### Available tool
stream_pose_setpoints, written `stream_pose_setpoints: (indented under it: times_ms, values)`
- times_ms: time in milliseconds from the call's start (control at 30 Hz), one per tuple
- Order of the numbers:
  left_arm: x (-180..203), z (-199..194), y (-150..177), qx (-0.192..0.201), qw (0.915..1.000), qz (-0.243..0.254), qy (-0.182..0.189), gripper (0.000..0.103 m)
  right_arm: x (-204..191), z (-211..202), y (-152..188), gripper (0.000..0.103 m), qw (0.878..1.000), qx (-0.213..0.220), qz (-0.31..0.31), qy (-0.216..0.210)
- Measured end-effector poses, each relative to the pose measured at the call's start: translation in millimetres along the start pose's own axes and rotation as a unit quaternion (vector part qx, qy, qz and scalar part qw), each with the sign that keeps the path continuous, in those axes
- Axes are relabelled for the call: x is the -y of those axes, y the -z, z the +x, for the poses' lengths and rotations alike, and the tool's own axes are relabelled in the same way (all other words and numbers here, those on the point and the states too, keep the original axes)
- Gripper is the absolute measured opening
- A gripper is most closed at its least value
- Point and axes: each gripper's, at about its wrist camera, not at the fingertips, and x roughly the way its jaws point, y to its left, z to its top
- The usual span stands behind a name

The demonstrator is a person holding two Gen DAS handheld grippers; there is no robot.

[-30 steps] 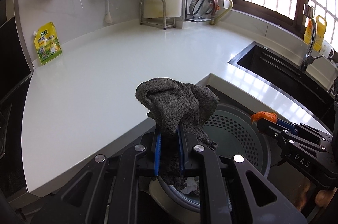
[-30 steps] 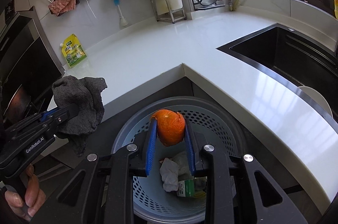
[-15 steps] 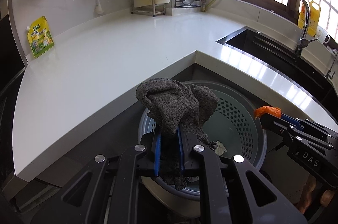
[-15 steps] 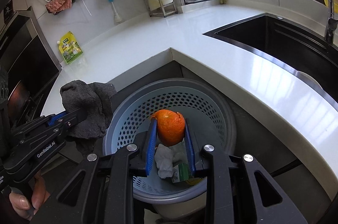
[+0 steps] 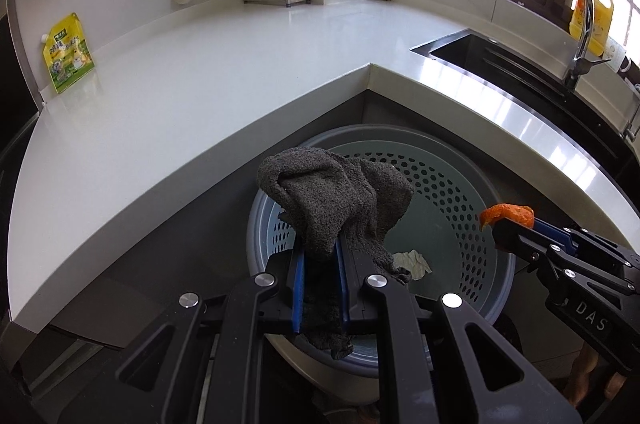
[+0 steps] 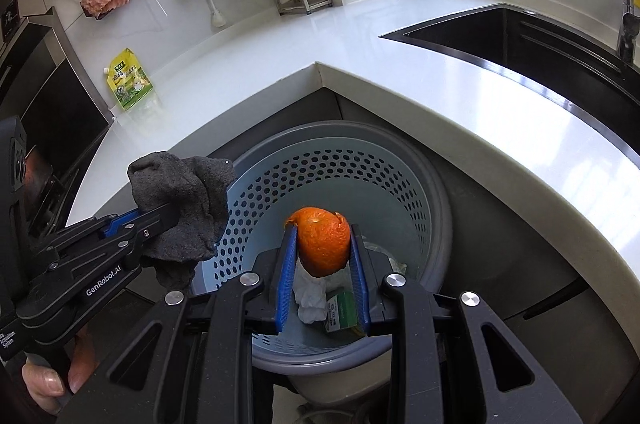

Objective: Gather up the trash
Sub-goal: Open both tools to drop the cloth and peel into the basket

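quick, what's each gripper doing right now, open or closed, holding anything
Left gripper: closed on the dark grey cloth, above the perforated bin.
Right gripper: closed on the orange peel, over the same bin.

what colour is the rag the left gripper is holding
Dark charcoal grey, a fuzzy rag pinched in the left gripper; the left wrist view shows it best.

Rag (image 5: pixel 332 199): coarse dark terry cloth.
Peel (image 6: pixel 323 246): dimpled orange rind.
Basket (image 6: pixel 400 183): perforated matt plastic.
Counter (image 5: pixel 200 95): glossy smooth white stone.
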Motion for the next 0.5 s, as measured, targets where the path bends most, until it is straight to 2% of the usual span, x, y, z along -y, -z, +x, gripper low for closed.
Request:
stream_pose_setpoints:
  times_ms: [167,267,367,433,500]
  values:
    - [-0.6,4.2,0.9,-0.009,0.9999,-0.008,0.007,0.015,-0.6,4.2,-0.8,0.027,1.000,0.000,-0.001,-0.002]
    - [-2.4,6.8,1.3,-0.016,0.9997,-0.013,0.010,0.017,-0.4,2.7,-1.2,0.036,1.000,0.004,-0.001,-0.001]
    - [-5.0,7.4,1.4,-0.017,0.9996,-0.018,0.010,0.032,0.9,-0.7,-2.4,0.049,1.000,0.014,0.002,0.000]
    - [-6.4,5.5,1.3,-0.010,0.9997,-0.021,0.007,0.051,2.2,-2.2,-3.2,0.049,1.000,0.016,0.004,0.001]
    - [-7.6,2.2,0.7,-0.003,0.9997,-0.024,0.005,0.057,3.5,-3.0,-3.3,0.049,1.000,0.016,0.005,0.002]
